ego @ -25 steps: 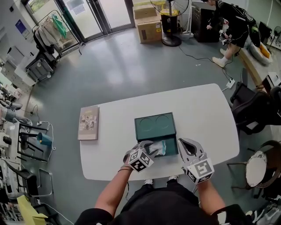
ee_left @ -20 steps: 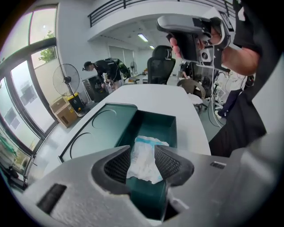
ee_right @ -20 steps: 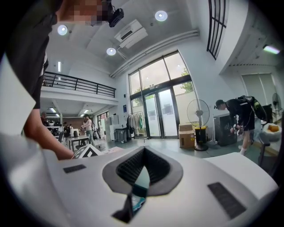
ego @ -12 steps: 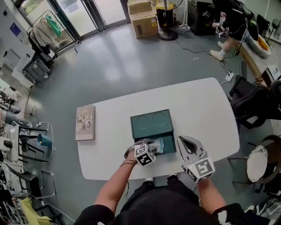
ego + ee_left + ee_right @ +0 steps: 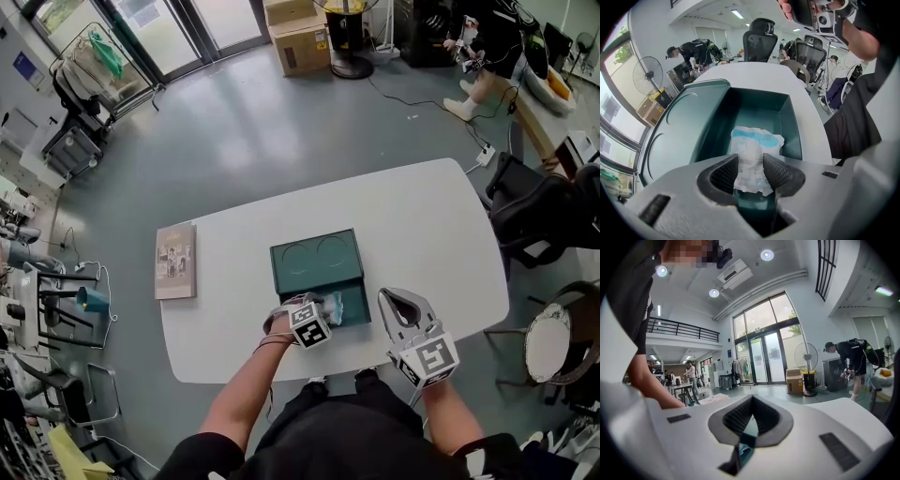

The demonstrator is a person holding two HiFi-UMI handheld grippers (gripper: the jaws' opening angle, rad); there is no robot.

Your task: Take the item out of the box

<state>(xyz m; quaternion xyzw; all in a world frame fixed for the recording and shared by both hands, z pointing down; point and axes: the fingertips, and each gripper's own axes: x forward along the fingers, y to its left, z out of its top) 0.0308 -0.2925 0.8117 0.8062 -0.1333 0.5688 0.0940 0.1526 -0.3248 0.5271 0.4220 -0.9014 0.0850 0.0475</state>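
Observation:
A dark green box [image 5: 315,258] lies open on the white table [image 5: 422,225], its lid folded back on the far side. A crinkled white and blue packet [image 5: 335,308] sits at the near end of the box's tray. My left gripper [image 5: 320,306] is shut on the packet's near edge; in the left gripper view the packet [image 5: 757,147] is pinched between both pads of the left gripper [image 5: 750,171], over the tray [image 5: 787,117]. My right gripper [image 5: 398,306] hovers to the right of the box, shut and holding nothing. In its own view the right gripper [image 5: 751,416] points across the room.
A book [image 5: 175,262] lies at the table's left end. Dark office chairs [image 5: 539,220] and a round stool [image 5: 553,344] stand to the right of the table. The table's near edge runs just under both grippers.
The left gripper stays clamped on the packet at the box's near end. The right gripper has barely moved. The head view has drifted a little.

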